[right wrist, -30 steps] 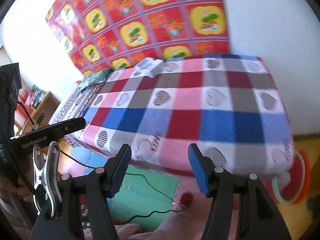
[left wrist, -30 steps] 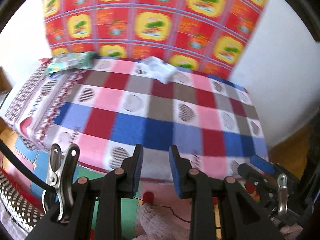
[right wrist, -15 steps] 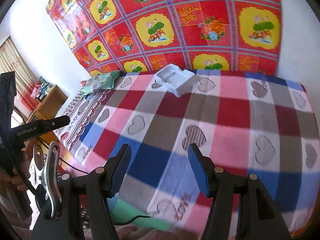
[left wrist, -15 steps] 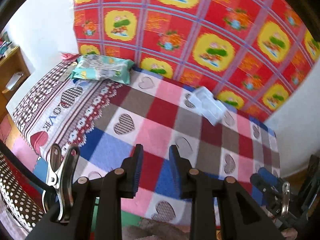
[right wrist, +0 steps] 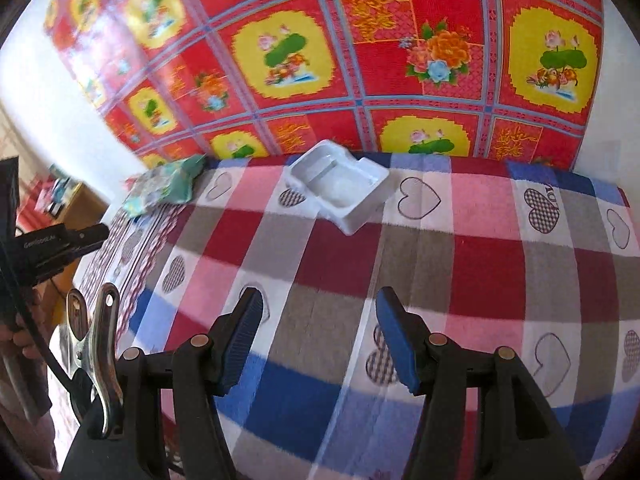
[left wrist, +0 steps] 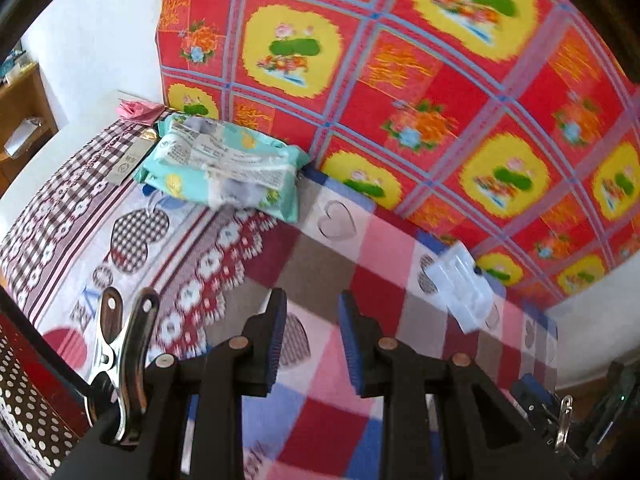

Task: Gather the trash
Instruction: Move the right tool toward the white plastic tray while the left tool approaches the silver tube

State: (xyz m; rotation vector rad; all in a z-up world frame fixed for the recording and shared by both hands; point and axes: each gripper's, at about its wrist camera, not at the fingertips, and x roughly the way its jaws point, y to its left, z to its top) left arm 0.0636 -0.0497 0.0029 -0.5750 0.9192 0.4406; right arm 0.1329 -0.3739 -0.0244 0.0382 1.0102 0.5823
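Right, I am looking down over a bed (right wrist: 440, 280) covered in a checked blanket with heart prints, and both pieces of trash are lying along its far edge against the red flowered wall cloth (right wrist: 360, 60). The white plastic tray (right wrist: 340, 188) is sitting well ahead of my right hand-held gripper (right wrist: 318, 336) and slightly to its left, open side up. In the left wrist view that same tray (left wrist: 460, 284) is showing ahead and off to the right of my left hand-held gripper (left wrist: 312, 340). The teal wipes packet (left wrist: 224, 168) is lying further ahead of the left one and to its left, near the far left corner of the bed.

My right hand-held gripper is hanging above the blanket with its jaws spread fairly wide and nothing between them. My left one is standing with a narrower gap, also empty, touching nothing.
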